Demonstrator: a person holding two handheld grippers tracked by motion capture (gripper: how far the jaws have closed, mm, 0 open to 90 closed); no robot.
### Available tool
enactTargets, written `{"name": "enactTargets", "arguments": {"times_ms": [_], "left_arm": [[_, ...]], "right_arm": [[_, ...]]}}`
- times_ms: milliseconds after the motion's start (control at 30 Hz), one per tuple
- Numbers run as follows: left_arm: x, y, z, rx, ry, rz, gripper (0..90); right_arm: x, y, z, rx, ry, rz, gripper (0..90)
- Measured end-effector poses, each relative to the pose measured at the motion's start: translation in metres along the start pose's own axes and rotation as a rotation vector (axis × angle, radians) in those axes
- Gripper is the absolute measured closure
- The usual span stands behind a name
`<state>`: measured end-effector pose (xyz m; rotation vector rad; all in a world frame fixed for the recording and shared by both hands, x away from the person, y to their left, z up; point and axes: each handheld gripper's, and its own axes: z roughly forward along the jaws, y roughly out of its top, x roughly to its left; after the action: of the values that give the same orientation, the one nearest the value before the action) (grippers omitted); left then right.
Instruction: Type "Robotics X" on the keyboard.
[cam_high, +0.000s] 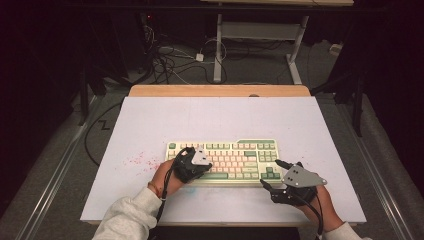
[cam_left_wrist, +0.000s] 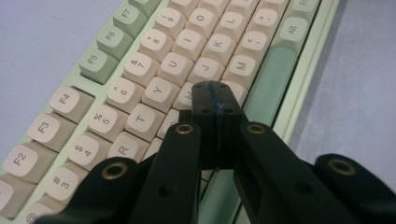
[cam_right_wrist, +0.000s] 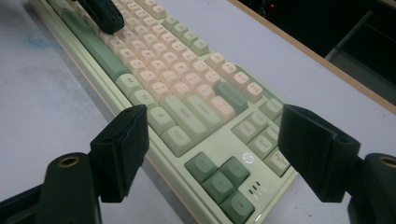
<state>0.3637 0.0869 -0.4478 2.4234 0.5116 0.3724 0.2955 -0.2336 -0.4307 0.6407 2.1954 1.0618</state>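
White tabletop (cam_high: 150, 120) fills the scene, pink speckles (cam_high: 137, 161) at approx 9 o'clock of centre. Green-and-cream keyboard (cam_high: 240, 150) lies flat just below centre, long side across. Right gripper (cam_high: 272, 175) at the keyboard's 4 o'clock corner, near the arrow keys (cam_right_wrist: 219, 179); fingers (cam_right_wrist: 123, 149) spread wide, nothing between them, not touching the board. Left gripper (cam_left_wrist: 214, 93) over the keyboard's 8 o'clock end, fingers pressed fully together, empty, tips down by the H key (cam_left_wrist: 187, 95) next to the space bar (cam_left_wrist: 268, 79); contact w/ the keys can't be told.
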Motion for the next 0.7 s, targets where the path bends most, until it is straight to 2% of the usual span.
{"name": "enactTargets", "arguments": {"times_ms": [67,167,700], "left_arm": [[-0.001,0.000,0.002,0.023,-0.009,0.009,87.4],[-0.003,0.001,0.001,0.024,0.004,0.025,87.4],[0.001,-0.001,-0.017,-0.065,0.047,0.013,87.3]], "right_arm": [[0.000,0.000,0.000,0.002,0.002,0.003,25.5],[0.000,0.000,0.000,0.006,0.001,0.009,25.5],[-0.002,0.000,-0.001,0.000,0.000,0.007,25.7]]}}
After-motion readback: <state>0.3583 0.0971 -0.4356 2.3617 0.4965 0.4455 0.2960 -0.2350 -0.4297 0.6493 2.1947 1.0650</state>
